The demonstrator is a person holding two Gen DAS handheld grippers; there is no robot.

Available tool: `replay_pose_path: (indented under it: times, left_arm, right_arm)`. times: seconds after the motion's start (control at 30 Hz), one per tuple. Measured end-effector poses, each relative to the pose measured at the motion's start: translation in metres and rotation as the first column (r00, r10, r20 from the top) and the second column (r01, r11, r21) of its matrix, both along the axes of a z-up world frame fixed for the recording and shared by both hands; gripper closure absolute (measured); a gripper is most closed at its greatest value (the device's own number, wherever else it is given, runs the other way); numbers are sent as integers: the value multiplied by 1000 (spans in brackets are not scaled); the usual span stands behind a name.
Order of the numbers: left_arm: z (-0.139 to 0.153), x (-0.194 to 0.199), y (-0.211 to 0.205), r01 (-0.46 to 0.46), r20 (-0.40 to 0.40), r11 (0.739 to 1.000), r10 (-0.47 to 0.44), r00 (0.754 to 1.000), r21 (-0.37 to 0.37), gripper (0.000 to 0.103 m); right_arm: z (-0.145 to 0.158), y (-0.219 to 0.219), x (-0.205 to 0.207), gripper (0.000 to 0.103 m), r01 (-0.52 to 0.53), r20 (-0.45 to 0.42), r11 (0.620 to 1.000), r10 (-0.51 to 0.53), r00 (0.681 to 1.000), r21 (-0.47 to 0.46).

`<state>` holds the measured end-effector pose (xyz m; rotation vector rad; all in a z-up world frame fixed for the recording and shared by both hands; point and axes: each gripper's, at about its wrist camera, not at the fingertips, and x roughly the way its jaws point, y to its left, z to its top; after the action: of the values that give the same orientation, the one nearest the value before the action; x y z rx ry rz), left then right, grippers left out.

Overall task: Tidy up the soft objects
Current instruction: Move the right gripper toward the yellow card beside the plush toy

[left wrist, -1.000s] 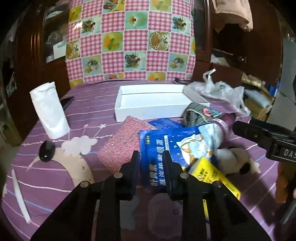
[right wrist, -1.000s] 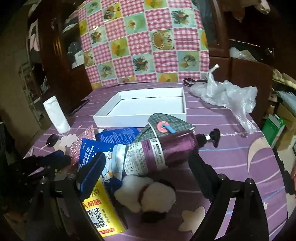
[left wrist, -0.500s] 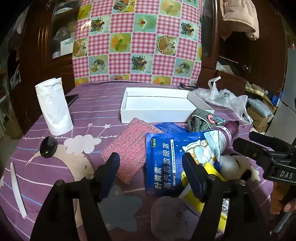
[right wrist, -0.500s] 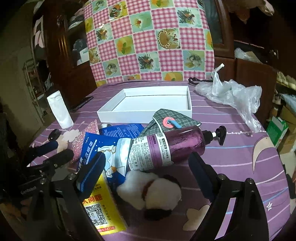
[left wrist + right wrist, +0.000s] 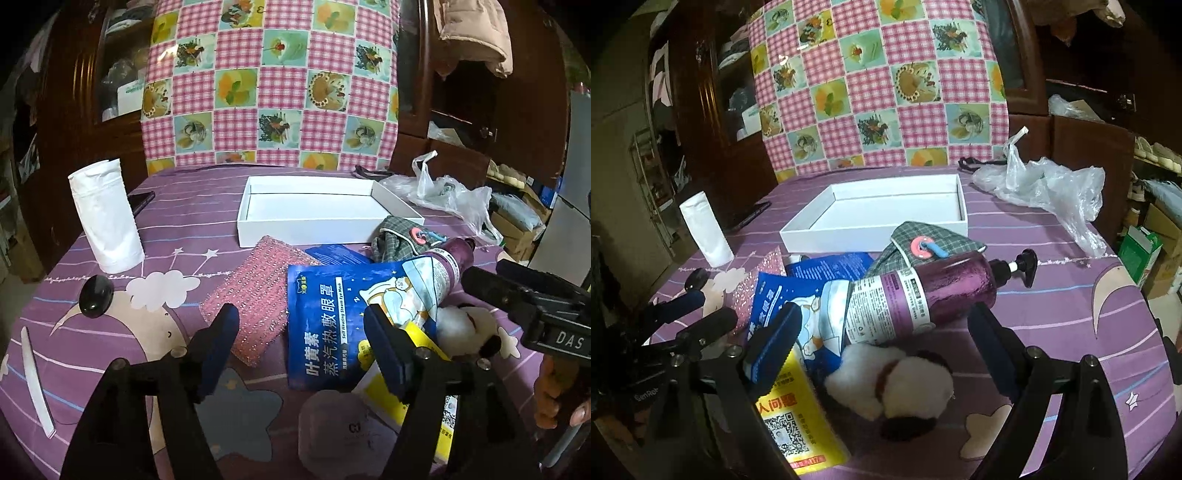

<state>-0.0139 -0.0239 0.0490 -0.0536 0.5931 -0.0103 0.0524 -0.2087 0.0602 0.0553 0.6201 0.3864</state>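
A heap of items lies on the purple tablecloth in front of an empty white box (image 5: pixel 314 206) (image 5: pixel 879 210). It holds a pink sparkly pad (image 5: pixel 255 299), a blue eye-mask packet (image 5: pixel 332 325) (image 5: pixel 812 314), a plaid cloth pouch (image 5: pixel 399 236) (image 5: pixel 923 243), a purple pump bottle (image 5: pixel 931 295), a white-and-brown plush toy (image 5: pixel 897 387) (image 5: pixel 461 328) and a yellow packet (image 5: pixel 790 417). My left gripper (image 5: pixel 301 350) is open and empty, above the pad and blue packet. My right gripper (image 5: pixel 882 354) is open and empty, straddling the plush toy.
A white paper roll (image 5: pixel 107 218) stands at the left, a dark phone (image 5: pixel 140 201) behind it. A black spoon (image 5: pixel 96 295) and a white strip (image 5: pixel 35 384) lie front left. A crumpled plastic bag (image 5: pixel 1045 192) lies at the back right. A checkered cushion (image 5: pixel 269 81) stands behind.
My left gripper has opened wide from nearly shut and pulled back a little from the blue packet. My right gripper has stayed open and edged closer over the plush toy.
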Motion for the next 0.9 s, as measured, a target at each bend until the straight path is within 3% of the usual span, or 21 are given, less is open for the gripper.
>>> replay_pose_path:
  times: [0.3,0.47,0.77,0.9]
  left_arm:
    - [-2,4,8,-31,-30,999,30,999,-39,33]
    - [-4,5,12,-38,-47,997,35,998,-71,33]
    - [-2,3,8,-29,-38,998,27,999,-56,33]
    - [1,-3,5,-62,-14,998,62,998,-15,33]
  right_arm:
    - [-6,8,-1,12,13,8,997,-13,1000,-72]
    - [-8,7,0,12,14,-1,999,-14,1000,-35]
    - [-12,10,5,12,-27,-76,999,24,997,-37]
    - [-11,6,6,12,-19,-90,1000,16,996,-26]
